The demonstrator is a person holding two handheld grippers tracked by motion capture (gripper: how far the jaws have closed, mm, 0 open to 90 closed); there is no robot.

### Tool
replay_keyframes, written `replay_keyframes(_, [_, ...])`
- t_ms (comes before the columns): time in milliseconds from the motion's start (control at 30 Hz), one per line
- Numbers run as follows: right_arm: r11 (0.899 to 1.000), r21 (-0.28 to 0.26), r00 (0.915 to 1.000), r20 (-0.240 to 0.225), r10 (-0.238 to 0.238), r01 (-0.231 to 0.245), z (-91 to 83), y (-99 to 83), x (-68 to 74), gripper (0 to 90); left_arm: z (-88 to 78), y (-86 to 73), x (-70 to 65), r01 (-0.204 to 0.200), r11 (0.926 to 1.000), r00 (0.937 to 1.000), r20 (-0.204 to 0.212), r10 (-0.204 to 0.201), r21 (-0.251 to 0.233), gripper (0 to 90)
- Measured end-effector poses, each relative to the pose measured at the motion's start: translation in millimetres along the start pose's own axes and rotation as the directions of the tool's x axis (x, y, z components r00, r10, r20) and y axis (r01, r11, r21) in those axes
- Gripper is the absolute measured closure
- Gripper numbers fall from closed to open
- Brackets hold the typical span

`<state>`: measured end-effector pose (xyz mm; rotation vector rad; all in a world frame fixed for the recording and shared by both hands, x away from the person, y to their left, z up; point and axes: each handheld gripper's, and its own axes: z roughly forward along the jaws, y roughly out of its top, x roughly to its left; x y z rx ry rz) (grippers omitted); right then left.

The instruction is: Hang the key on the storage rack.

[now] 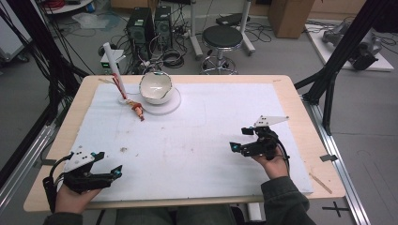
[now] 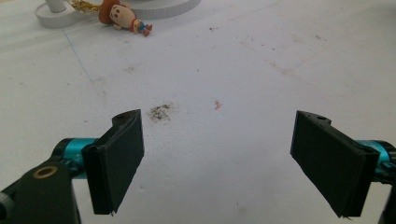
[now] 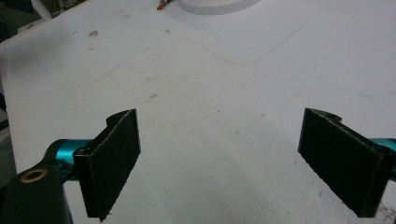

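Observation:
A white bowl (image 1: pixel 156 87) sits tilted on a round white base (image 1: pixel 172 105) at the far left-centre of the white mat (image 1: pixel 211 122). A small doll figure (image 1: pixel 138 110) lies just in front of it, beside a leaning white tube (image 1: pixel 113 68). My left gripper (image 1: pixel 109 163) rests at the mat's near left corner, open and holding nothing. In the left gripper view its jaws stand wide apart (image 2: pixel 219 158), with the doll (image 2: pixel 123 16) far ahead. My right gripper (image 1: pixel 240 138) hovers at the near right, open and empty (image 3: pixel 219 163), pointing toward the round base (image 3: pixel 219 5).
The mat carries small stains (image 2: pixel 160 112). A wooden stick (image 1: pixel 321 183) lies on the bare table edge at the near right. Behind the table stand a black stool (image 1: pixel 222 40), computer towers (image 1: pixel 140 28) and cables. Black frame posts (image 1: pixel 328 89) flank the right side.

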<state>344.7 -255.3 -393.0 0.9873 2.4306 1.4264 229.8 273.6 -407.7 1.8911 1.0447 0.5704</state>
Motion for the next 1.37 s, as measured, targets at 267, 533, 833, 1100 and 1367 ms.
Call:
replay_keyframes(267, [1.0, 0.005, 0.9998, 0.017, 0.006, -0.006, -9.4, -11.0, -2.7, 11.8, -0.1, -0.1, 0.2, -0.003, 1.0, 1.0, 0.007, 0.003, 0.004, 17.9])
replay_keyframes(533, [1.0, -0.004, 0.9993, 0.024, 0.029, -0.028, -15.8, -24.5, -1.9, 11.7, -0.1, 0.2, -0.7, -0.004, 1.0, 1.0, 0.005, 0.004, 0.004, 17.9])
replay_keyframes(833, [0.999, -0.032, 0.9982, 0.041, 0.043, -0.042, -27.8, -33.6, -1.9, 11.7, -0.5, 0.7, -1.6, -0.013, 0.9999, 0.9999, 0.008, 0.013, 0.003, 17.9])
replay_keyframes(1100, [0.997, -0.053, 0.9959, 0.064, 0.063, -0.06, -37.6, -44.1, 0.1, 11.8, 0.2, -0.3, -2.4, -0.005, 1.0, 1.0, 0.007, 0.005, -0.001, 17.9])
replay_keyframes(1367, [0.999, -0.024, 0.9969, 0.064, 0.045, -0.044, -33.2, -51.3, 0.9, 11.7, -1.0, -1.1, -1.6, 0.004, 1.0, 1.0, 0.006, -0.004, -0.006, 17.9])
